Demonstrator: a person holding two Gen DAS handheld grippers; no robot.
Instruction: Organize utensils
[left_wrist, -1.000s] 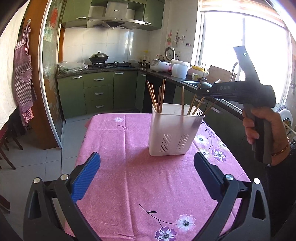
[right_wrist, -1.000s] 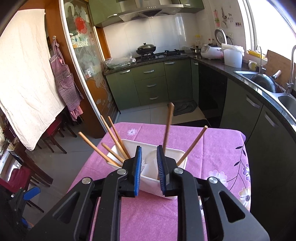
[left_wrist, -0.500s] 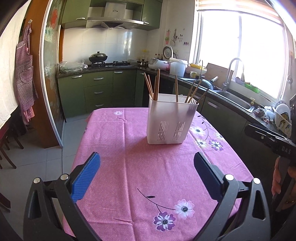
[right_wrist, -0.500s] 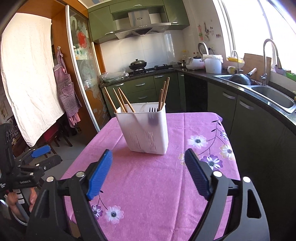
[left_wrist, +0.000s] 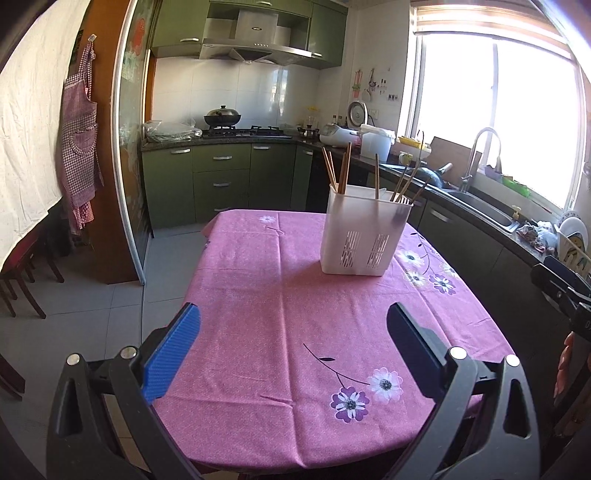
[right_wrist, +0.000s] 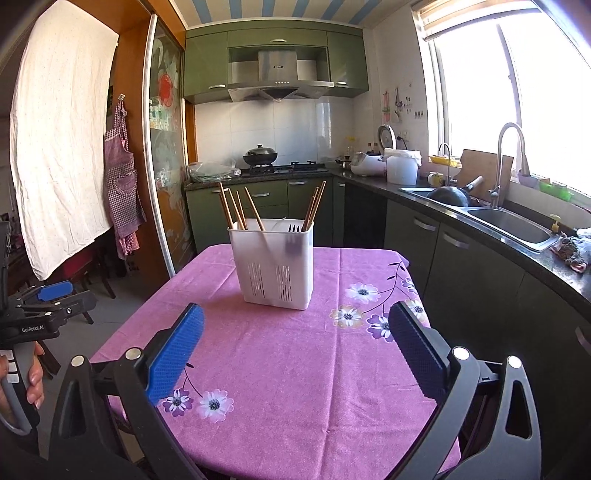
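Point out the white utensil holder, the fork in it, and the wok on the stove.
white utensil holder (right_wrist: 275, 273), right wrist view, slotted front wall.
fork (right_wrist: 293, 229), right wrist view, tines above the rim.
wok (right_wrist: 260, 155), right wrist view, dark lid.

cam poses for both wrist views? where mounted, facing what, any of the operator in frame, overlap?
Left wrist: on the left gripper, jaws open, facing across the pink tablecloth toward the stove; right gripper's body and a hand at the right edge.
Right wrist: on the right gripper, jaws open and empty after just opening, facing the same way; a hand holding the left gripper at the left edge.
Shared: white utensil caddy with chopsticks, tablecloth, stove, sink.
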